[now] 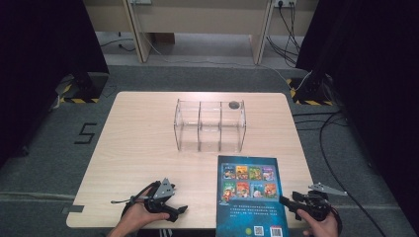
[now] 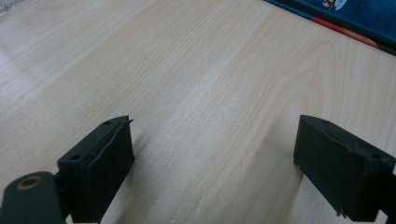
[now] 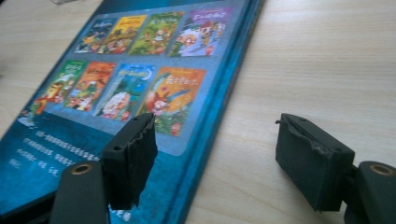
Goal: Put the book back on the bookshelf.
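while right claw (image 3: 215,154) gapes astride book (image 3: 126,93) edge.

Pale wood-grain table (image 1: 138,148), smooth, faintly sheened, streaked with soft reflections in the left gripper view. Glossy printed book cover (image 1: 249,195) at lower centre-right of the high view, deep blue, catching light along the edge in the right gripper view. Clear hard plastic organiser (image 1: 210,126) at frame centre, shiny walls. Matt black plastic on left gripper (image 2: 212,163) and right gripper (image 3: 217,158), pads slightly rough and scuffed at the edges. Grey carpet-like floor (image 1: 44,148), dull.
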